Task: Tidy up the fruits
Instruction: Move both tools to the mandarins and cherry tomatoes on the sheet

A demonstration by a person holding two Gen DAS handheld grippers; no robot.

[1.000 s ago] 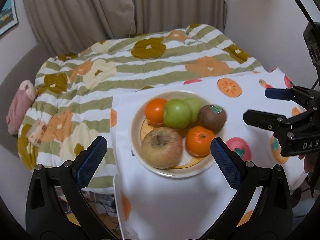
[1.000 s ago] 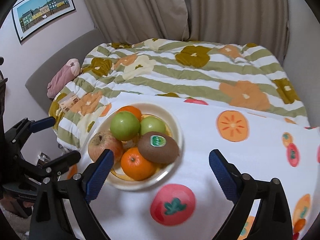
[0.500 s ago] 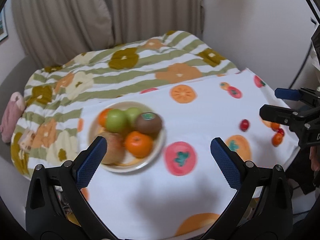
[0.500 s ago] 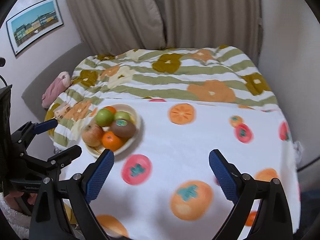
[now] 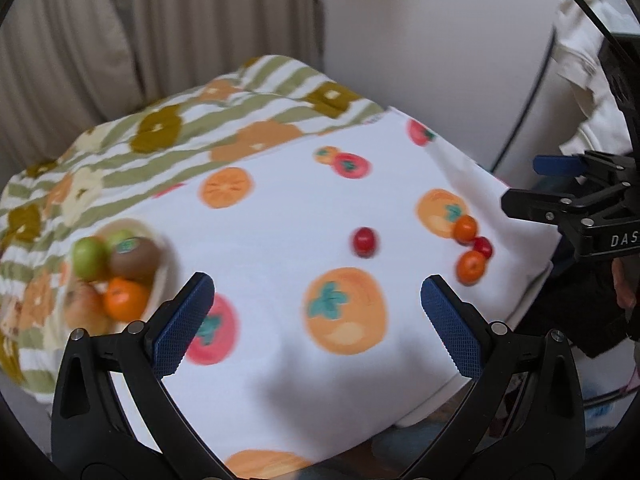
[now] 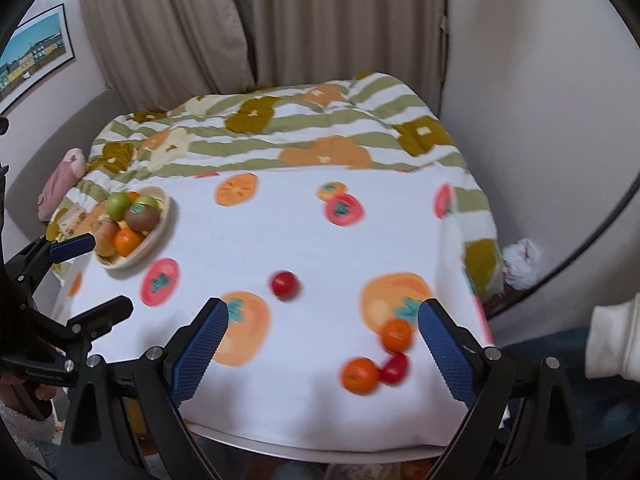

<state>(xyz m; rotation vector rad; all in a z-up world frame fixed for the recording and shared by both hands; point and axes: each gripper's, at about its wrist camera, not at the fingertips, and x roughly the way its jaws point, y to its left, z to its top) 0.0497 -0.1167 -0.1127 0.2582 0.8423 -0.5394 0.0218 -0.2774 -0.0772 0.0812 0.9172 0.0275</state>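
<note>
Lying loose on the fruit-print cloth (image 6: pixel 304 240) of the bench are four small fruits: a lone red tomato (image 6: pixel 285 285) near the middle, and close to the right front edge a cluster of two small oranges (image 6: pixel 396 334) (image 6: pixel 359 375) with a second red tomato (image 6: pixel 395 368) touching or just beside the nearer orange. Far to the left sits the bowl (image 6: pixel 160 236), already heaped with apples, a kiwi and oranges. Both tools are empty with jaws spread wide: the right hand-held gripper (image 6: pixel 320 350) hovers low over the front of the bench with the cluster near its right finger, and the left hand-held gripper (image 5: pixel 318 322) hangs further left, the bowl near its left finger. Judging by size, all four pieces should be light. The tomatoes look smooth, glossy and thin-skinned, so they would likely roll at a nudge and bruise or split under a hard squeeze; a gentle close across the widest part, pads on opposite sides, seems best. The oranges appear firmer with a dimpled rind that should grip the textured blue pads (image 6: pixel 200 344) better, again taken across the middle. The cloth is soft and may let round fruit creep toward the edge. With the bowl piled high, a placed fruit could tumble off unless set into a gap.
</note>
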